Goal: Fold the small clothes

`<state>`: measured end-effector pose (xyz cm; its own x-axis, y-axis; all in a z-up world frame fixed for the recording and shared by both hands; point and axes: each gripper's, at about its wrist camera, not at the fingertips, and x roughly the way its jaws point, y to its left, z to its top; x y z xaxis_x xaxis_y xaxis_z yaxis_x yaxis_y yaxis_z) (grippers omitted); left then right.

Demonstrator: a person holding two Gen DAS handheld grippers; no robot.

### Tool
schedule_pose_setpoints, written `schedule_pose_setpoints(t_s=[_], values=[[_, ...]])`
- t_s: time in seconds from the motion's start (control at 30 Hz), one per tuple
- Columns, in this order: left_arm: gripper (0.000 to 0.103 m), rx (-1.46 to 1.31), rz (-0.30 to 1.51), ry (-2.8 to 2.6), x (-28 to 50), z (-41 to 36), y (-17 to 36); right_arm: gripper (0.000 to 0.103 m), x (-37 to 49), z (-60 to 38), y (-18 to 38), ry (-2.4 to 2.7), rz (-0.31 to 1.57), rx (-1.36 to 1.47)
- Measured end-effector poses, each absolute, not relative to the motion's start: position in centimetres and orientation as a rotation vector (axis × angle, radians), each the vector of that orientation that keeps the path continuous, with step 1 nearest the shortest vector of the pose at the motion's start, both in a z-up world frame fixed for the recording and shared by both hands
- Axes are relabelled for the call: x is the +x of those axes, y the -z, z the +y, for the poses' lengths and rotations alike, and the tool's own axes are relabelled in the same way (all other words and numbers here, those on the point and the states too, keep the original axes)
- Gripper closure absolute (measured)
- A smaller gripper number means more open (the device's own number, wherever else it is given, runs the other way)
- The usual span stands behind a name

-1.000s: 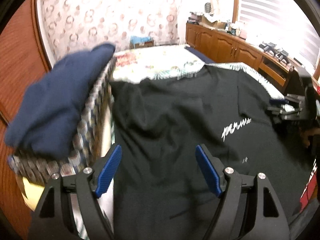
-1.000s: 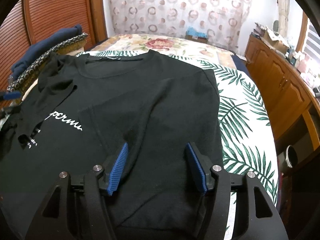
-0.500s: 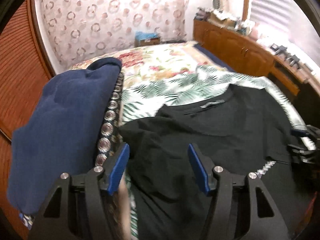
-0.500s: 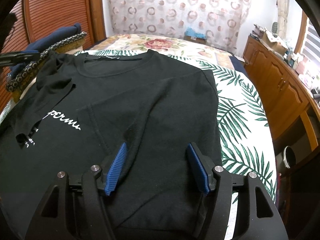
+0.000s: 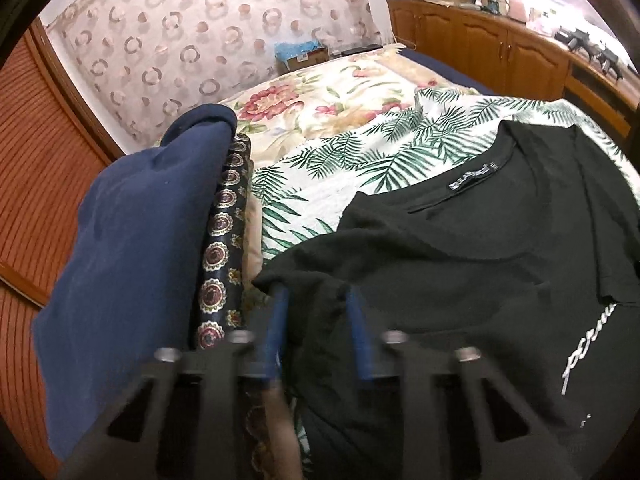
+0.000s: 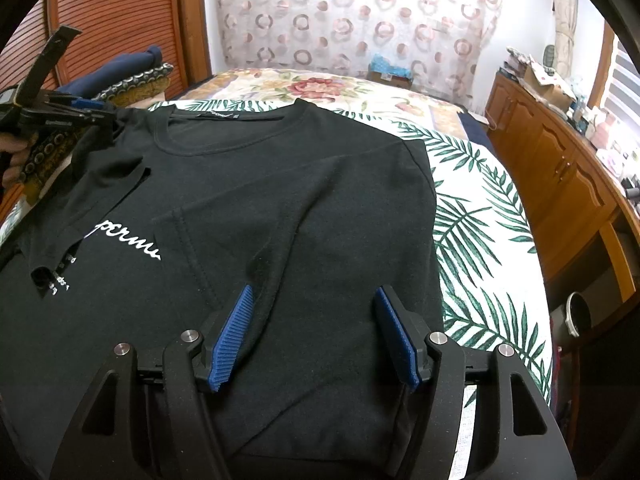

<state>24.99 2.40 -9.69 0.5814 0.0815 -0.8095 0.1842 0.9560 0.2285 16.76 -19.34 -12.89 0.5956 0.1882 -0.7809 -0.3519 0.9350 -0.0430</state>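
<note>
Two claws | left claw (image 5: 316, 316) pinching black T-shirt (image 6: 248, 184) shoulder, lower centre | right claw (image 6: 314, 332) spread, empty | risk: thin pinch slips, fold skews

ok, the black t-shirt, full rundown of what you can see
The black t-shirt lies front up on the palm-leaf bedspread, collar away from the camera, soft knit by its look. White script lettering crosses the chest; a label sits inside the round neck. One sleeve is folded in over the chest. The left gripper is pinching fabric at that shoulder edge, its fingers blurred. The right gripper hovers open over the lower body.
</note>
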Motion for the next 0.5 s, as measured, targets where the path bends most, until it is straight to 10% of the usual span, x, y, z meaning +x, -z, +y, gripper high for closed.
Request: schedule_pose_setpoints(t_s=[0.5], values=[[0.097, 0.126, 0.682, 0.091, 19.9, 6.2, 0.7, 0.037, 16.7, -19.4, 12.9, -0.315, 0.879, -0.201]])
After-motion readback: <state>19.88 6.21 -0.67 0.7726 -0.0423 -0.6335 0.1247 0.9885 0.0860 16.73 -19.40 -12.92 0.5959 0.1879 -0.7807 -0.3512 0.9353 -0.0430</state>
